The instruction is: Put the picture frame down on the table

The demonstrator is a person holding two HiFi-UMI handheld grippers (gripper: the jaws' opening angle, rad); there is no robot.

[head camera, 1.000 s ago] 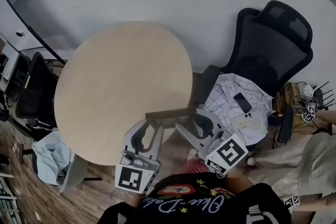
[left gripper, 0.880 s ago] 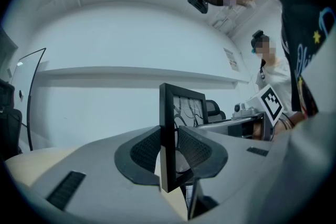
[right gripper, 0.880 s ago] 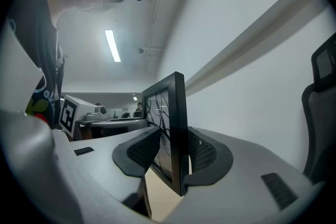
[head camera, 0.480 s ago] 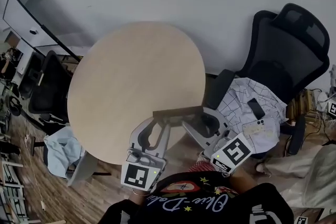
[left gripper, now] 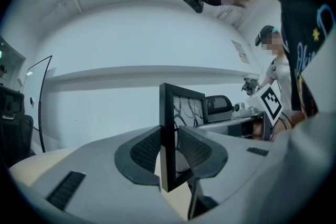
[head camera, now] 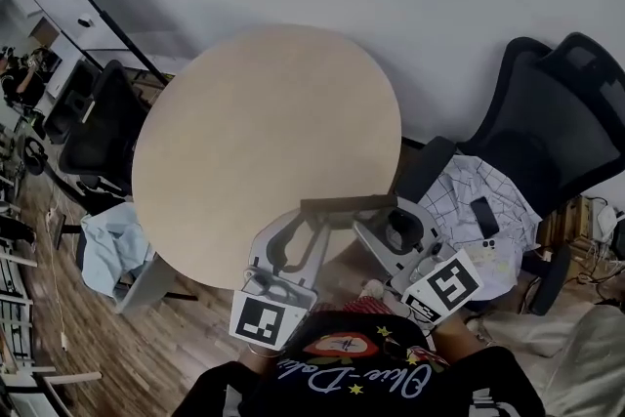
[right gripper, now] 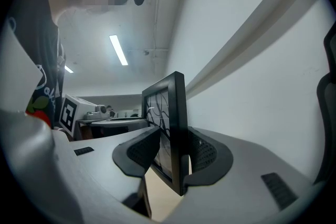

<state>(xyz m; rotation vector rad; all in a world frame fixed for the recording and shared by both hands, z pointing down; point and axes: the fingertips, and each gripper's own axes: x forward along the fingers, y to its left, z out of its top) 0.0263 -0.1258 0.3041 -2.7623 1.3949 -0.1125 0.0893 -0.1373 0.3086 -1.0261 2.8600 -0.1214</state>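
A dark picture frame (head camera: 348, 205) hangs edge-on above the near right rim of the round beige table (head camera: 254, 122). My left gripper (head camera: 309, 228) is shut on its left end and my right gripper (head camera: 371, 228) is shut on its right end. In the left gripper view the frame (left gripper: 167, 128) stands upright between the ribbed pads, its glass side facing right. In the right gripper view the frame (right gripper: 176, 128) sits clamped the same way, with line art visible under the glass. Both grippers (left gripper: 169, 157) (right gripper: 176, 162) hold it level.
A black office chair (head camera: 547, 122) with a checked cloth (head camera: 479, 200) and a phone (head camera: 483, 215) on its seat stands at the right. Dark chairs (head camera: 98, 132) and a blue cloth (head camera: 107, 249) are left of the table. A whiteboard (head camera: 88, 10) leans at the far left.
The head view has swung, so the table now sits more central and the chair further right. Both grippers and the frame have edged slightly right and further over the table's rim.
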